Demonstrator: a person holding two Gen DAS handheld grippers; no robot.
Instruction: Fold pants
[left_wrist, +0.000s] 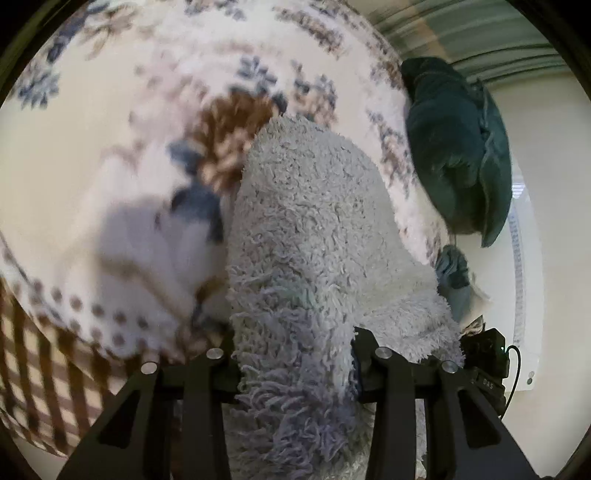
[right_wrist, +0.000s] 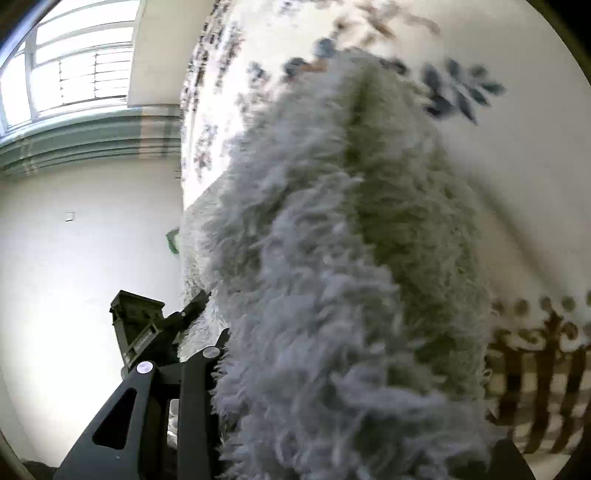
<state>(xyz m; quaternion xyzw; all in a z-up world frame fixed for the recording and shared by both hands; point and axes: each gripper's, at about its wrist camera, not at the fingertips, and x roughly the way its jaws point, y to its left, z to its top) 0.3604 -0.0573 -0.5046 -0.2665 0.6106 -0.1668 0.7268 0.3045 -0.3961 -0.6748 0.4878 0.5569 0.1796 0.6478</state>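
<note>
The pants (left_wrist: 314, 229) are pale grey-blue shaggy fleece. In the left wrist view they hang from my left gripper (left_wrist: 295, 354), whose black jaws are shut on the fabric, and drape forward over the bed. In the right wrist view the same fleece (right_wrist: 332, 258) fills the middle and covers my right gripper (right_wrist: 325, 369). Only its left finger (right_wrist: 199, 369) shows, pressed against the fabric. The other gripper (right_wrist: 147, 332) shows at the lower left, beside the fleece.
A white bedspread with blue and brown flowers (left_wrist: 147, 110) lies under the pants, with a brown checked border (left_wrist: 48, 369). A dark green garment (left_wrist: 454, 155) lies at the bed's right edge. A white wall (right_wrist: 74, 258) and a window (right_wrist: 74, 66) are beyond.
</note>
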